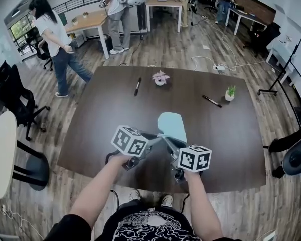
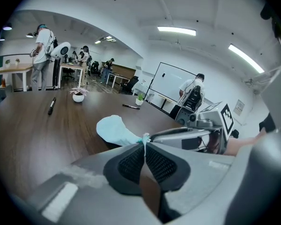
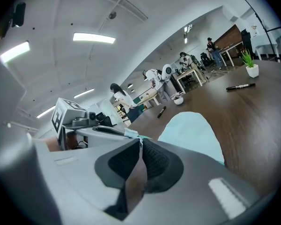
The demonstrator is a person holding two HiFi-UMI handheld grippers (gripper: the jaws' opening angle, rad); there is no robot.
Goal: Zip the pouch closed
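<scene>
Left claw (image 2: pixel 144 143) is pressed together, pinching the near end of the pale blue pouch (image 1: pixel 171 125). Right claw (image 3: pixel 140 142) is also clamped shut on that end, tips almost meeting the left's. Pouch lies on the dark tabletop (image 1: pixel 105 119).

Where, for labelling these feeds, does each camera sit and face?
Head view: on the head, steeply down at table and pouch; both forearms, left gripper, right gripper show.
Left gripper view: on that gripper, along its shut fingers across the table; right gripper shows.
Right gripper view: on that gripper, toward the pouch; left gripper shows.
All share the pouch.
</scene>
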